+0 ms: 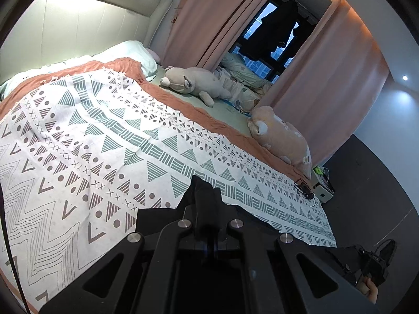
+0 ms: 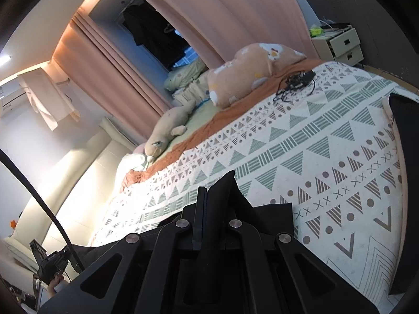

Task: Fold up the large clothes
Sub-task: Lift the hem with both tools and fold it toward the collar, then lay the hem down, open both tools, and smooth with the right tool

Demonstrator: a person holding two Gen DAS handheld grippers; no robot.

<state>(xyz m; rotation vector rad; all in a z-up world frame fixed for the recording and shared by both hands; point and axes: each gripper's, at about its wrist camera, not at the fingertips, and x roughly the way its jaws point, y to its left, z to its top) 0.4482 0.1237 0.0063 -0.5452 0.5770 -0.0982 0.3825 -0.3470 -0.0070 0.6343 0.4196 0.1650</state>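
Both tools grip a black garment (image 1: 159, 217) low in frame over the patterned bed (image 1: 104, 136). The left tool (image 1: 207, 196) is clamped shut on the fabric; the right tool (image 2: 207, 196) likewise

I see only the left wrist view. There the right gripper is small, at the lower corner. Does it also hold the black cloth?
Observer: Yes. In the right wrist view the right gripper is shut on a fold of the black garment, above the patterned bedspread.
Operator: Thank you. Is there something on the wall beside the headboard that I cannot see?
Observer: Yes. A pale cloth hangs high on that wall, left of the pink curtain.
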